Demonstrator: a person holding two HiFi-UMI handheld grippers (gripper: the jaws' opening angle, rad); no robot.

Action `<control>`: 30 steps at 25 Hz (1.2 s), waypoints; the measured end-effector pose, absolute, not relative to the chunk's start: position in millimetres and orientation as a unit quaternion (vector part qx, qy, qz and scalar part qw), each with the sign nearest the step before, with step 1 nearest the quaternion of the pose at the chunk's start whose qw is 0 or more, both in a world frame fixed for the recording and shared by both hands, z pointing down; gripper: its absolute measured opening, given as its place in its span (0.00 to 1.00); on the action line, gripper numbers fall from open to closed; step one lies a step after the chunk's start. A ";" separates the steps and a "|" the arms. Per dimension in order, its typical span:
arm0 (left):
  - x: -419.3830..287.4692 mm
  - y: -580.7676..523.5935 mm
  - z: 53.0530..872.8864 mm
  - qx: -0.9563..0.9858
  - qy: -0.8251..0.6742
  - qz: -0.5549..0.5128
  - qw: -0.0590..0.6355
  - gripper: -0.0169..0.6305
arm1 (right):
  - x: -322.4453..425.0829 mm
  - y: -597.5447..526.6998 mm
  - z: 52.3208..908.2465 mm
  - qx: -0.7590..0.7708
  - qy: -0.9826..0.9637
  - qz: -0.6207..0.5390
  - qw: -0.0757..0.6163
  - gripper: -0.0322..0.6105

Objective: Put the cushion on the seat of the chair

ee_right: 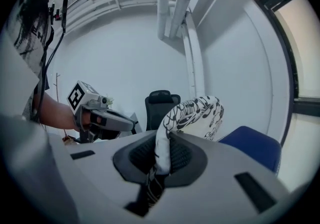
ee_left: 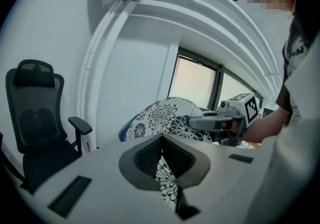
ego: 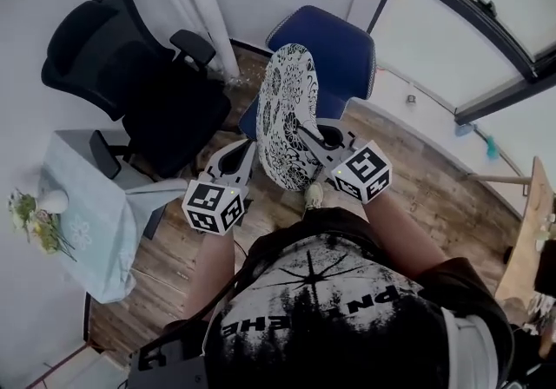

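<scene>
- Black-and-white floral cushion [ego: 288, 114] hangs on edge between my two grippers, its long axis upright.
- Left gripper [ego: 248, 153] is clamped on the cushion's lower left edge; right gripper [ego: 310, 142] is clenched on its right edge.
- Blue chair [ego: 334, 44] stands just beyond and below the cushion, and both hands look equally near it.
- I see no container; the cushion hides most of the seat.

The left gripper [ego: 250, 153] and right gripper [ego: 311, 134], held out forward side by side, each pinch the cushion [ego: 287, 101], jaws closed on it.
</scene>
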State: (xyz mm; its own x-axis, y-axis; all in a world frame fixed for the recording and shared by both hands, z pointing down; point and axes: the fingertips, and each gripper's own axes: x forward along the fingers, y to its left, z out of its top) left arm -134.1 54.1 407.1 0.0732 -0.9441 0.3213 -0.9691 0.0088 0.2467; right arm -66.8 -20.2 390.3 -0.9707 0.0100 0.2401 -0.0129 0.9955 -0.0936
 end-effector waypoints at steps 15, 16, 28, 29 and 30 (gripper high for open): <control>-142.7 -18.7 425.1 0.668 -0.709 0.037 0.221 0.05 | -87.0 -91.6 423.7 -0.064 -0.984 0.069 0.150 0.09; -145.4 -19.4 426.8 0.667 -0.710 0.038 0.223 0.05 | -88.6 -94.1 426.3 -0.062 -0.984 0.071 0.151 0.09; -197.7 -44.0 443.0 0.702 -0.669 0.047 0.241 0.05 | -131.8 -114.1 443.0 -0.011 -0.982 0.087 0.168 0.09; -203.7 -45.7 444.0 0.708 -0.662 0.050 0.242 0.05 | -136.7 -115.7 445.5 -0.002 -0.981 0.091 0.169 0.09; -210.1 -47.4 445.4 0.713 -0.656 0.053 0.243 0.05 | -141.7 -117.3 448.8 0.007 -0.981 0.095 0.171 0.09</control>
State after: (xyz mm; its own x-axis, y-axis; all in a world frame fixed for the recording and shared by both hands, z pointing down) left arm -210.1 -47.4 445.4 0.1341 -0.9095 0.3934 -0.9607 -0.0220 0.2767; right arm -141.7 -117.3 448.8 -0.9416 0.0186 0.3363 -0.0463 0.9819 -0.1839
